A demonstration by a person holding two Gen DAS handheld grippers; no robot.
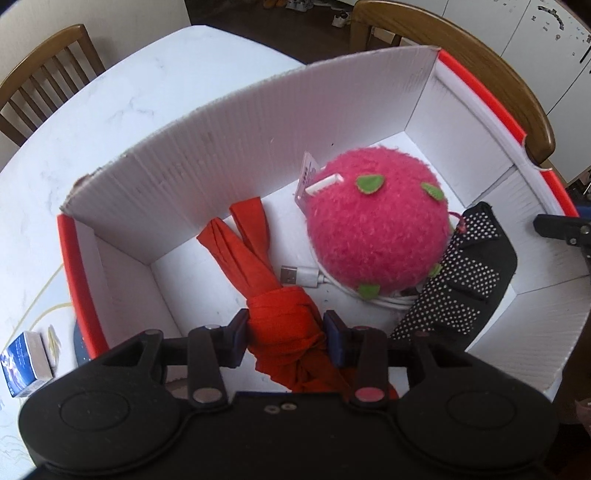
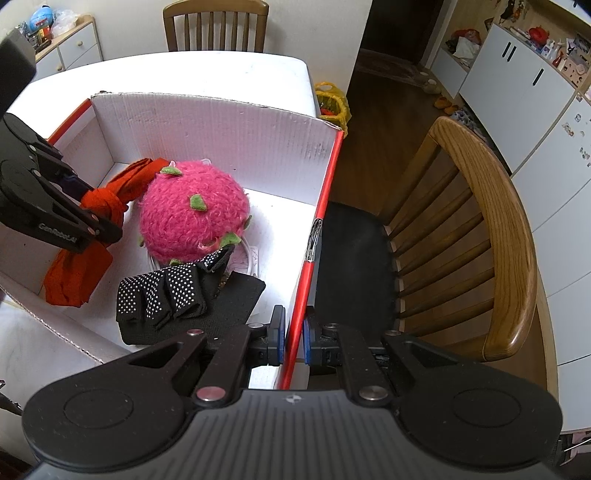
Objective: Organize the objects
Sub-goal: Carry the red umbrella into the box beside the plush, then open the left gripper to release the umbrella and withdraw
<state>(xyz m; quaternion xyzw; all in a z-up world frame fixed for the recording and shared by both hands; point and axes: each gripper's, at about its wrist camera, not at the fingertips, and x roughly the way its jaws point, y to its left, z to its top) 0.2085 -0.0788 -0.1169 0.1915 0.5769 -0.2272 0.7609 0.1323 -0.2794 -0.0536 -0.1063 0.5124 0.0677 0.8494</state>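
A white cardboard box with red rim [image 1: 229, 147] [image 2: 221, 129] stands on the table. Inside lie a fuzzy pink ball with green leaves [image 1: 376, 225] [image 2: 192, 210], a white USB cable [image 1: 306, 275], a black dotted glove [image 1: 465, 273] [image 2: 166, 291] and a knotted red cloth [image 1: 280, 314] [image 2: 103, 203]. My left gripper [image 1: 286, 332] [image 2: 92, 218] is shut on the red cloth inside the box. My right gripper [image 2: 294, 338] is shut on the box's right wall [image 2: 317, 221]; its tip shows in the left wrist view [image 1: 565, 229].
The box sits on a white marble table [image 1: 129, 99] [image 2: 166, 70]. A small blue carton [image 1: 24, 363] lies left of the box. Wooden chairs stand around: one at the right [image 2: 498, 240], one at the far end [image 2: 216, 26], one at the left [image 1: 48, 74].
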